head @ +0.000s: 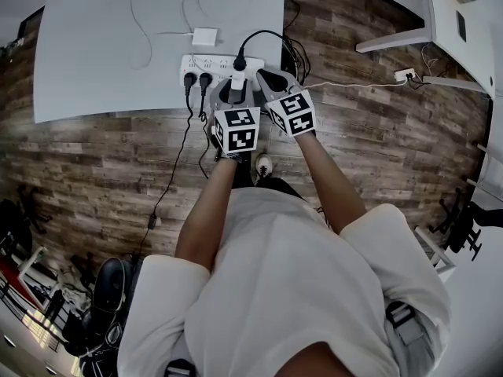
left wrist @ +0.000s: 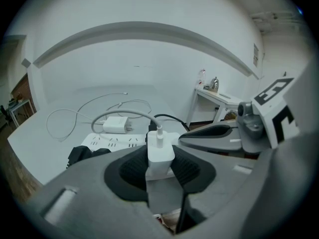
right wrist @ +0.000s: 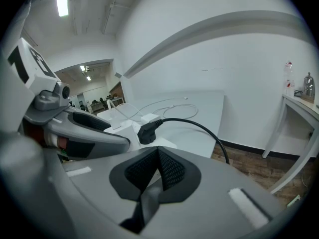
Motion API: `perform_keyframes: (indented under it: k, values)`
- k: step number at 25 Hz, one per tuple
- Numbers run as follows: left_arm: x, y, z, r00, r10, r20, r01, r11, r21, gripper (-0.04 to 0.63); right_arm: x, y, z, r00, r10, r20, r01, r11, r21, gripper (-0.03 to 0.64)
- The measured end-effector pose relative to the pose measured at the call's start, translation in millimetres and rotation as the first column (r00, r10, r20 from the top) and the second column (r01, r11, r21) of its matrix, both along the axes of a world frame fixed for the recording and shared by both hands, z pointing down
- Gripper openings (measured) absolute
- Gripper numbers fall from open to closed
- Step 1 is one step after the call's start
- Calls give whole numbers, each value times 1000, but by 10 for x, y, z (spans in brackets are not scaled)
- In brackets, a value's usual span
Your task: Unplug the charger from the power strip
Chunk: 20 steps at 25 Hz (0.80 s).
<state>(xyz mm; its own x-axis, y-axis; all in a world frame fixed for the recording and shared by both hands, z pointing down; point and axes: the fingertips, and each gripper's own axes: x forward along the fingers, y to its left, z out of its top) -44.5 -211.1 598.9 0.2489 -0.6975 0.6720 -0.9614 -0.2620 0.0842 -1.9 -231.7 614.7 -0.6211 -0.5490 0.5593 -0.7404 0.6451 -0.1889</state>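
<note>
The charger is clamped between the pads of the left claw, which is closed roughly halfway, onto the white body. The charger stands at the near edge of the strip, toward its right end. Whether the prongs are seated in the strip cannot be told. The right claw is pressed fully together and holds nothing. It is held just beside the right end of the strip, and contact with the strip cannot be confirmed.

The step in hand is judged to be the pull itself. It is best made straight along the prongs, directly away from the strip's face, with no twist or rocking, so that the prongs are not bent and the grip is not levered off the smooth plastic.

The strip is light and lies loose on the counter, so it is likely to be lifted along with the charger. It should therefore be pinned down by the shut right claw on a bare patch at its right end, clear of the black plug seated there.

The grip should be kept on the charger's body, never on the cable rising from its top, and the cable should be left slack behind the strip
</note>
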Motion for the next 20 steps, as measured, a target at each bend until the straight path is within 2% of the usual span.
perform_keyframes:
  k: [4, 6, 11, 13, 20]
  values:
    - [-38, 1, -4, 996, -45, -77, 44, 999, -13, 143, 2, 0, -1, 1000, -5, 1, 5, 1000, -4, 2]
    - [-41, 6, -2, 995, -49, -88, 48, 999, -13, 143, 7, 3, 3, 1000, -4, 0, 4, 1000, -3, 2]
    - [-3, 7, 13, 999, 29, 27, -29, 999, 13, 143, -5, 7, 22, 1000, 2, -2, -2, 1000, -5, 2]
    - [-3, -2, 21, 998, 46, 51, -47, 999, 14, 143, -14, -2, 28, 1000, -2, -6, 2, 1000, -4, 2]
    - [-5, 5, -3, 999, 35, -8, -35, 999, 5, 143, -9, 12, 11, 1000, -13, -15, 13, 1000, 4, 2]
